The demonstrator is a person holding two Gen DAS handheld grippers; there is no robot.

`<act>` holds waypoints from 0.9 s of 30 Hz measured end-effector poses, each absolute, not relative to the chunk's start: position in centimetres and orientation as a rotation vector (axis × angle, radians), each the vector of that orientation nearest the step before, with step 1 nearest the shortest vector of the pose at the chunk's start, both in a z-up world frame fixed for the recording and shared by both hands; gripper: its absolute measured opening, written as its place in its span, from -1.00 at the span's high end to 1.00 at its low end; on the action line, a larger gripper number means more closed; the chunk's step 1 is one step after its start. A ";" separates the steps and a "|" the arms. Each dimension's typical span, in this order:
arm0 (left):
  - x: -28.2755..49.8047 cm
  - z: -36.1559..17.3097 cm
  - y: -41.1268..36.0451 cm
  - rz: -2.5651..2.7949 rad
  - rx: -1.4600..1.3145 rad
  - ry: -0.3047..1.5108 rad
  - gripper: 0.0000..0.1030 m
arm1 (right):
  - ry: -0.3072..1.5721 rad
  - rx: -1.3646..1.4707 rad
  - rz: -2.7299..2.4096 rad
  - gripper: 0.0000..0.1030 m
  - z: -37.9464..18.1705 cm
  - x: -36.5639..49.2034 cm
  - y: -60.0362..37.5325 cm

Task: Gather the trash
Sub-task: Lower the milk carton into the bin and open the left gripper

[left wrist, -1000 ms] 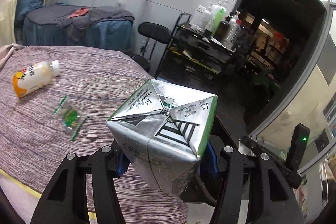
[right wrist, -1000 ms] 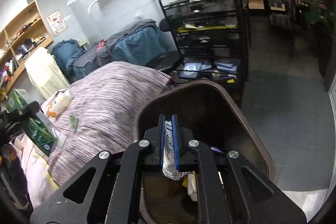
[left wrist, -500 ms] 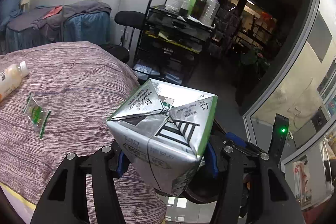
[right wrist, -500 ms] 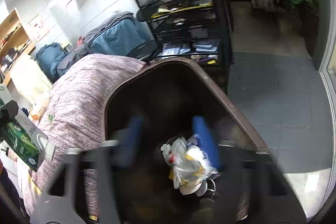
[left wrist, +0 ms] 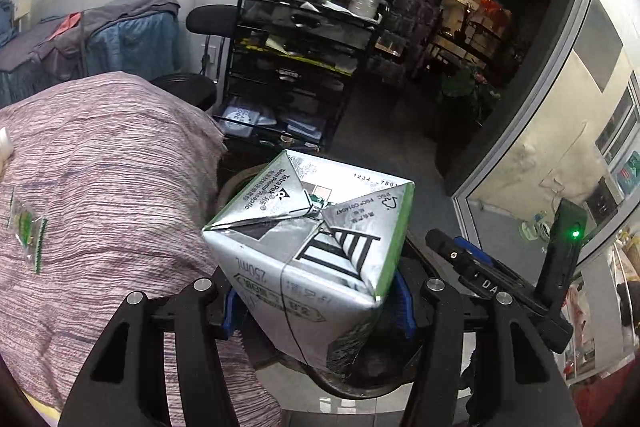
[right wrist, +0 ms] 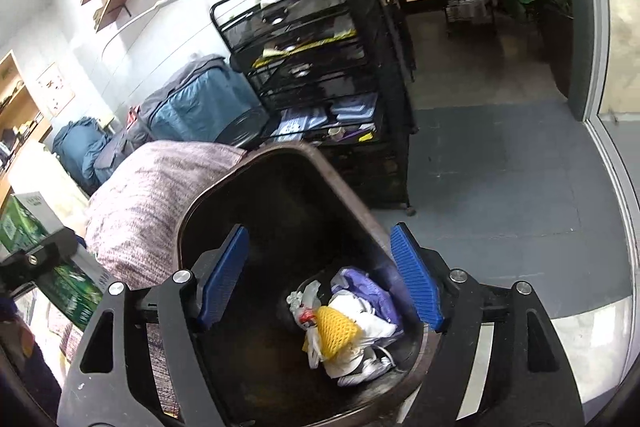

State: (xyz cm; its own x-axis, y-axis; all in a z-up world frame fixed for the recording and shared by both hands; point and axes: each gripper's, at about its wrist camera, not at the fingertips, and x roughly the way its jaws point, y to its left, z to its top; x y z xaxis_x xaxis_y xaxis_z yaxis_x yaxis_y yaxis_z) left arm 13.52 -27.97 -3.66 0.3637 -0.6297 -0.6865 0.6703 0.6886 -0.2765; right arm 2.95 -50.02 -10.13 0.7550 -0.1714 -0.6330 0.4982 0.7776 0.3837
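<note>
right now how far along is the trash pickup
Done: a pile of trash already lies in the bin, and the right gripper hangs over it, jaws opening with nothing between them. In hand: the left gripper grips a carton near the bin. Left: a green wrapper on the bedspread.

Right tongs (right wrist: 320,275) opening, empty, above the bin (right wrist: 224,195) holding trash (right wrist: 348,319)

Open bin (right wrist: 208,203) mouth (trash heap (right wrist: 348,323) low inside), black cart (right wrist: 320,75) close behind.
</note>
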 end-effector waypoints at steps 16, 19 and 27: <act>12.8 -6.4 -33.3 -0.895 0.150 0.927 -0.09 | 0.594 0.610 -0.467 -0.43 -10.1 0.5 -52.7; 12.7 -6.8 -34.0 -0.891 0.169 0.931 -0.09 | 0.592 0.613 -0.475 -0.43 -10.1 0.2 -53.0; 12.3 -7.4 -34.9 -0.877 0.236 0.906 -0.52 | 0.600 0.621 -0.479 -0.47 -10.4 0.1 -53.3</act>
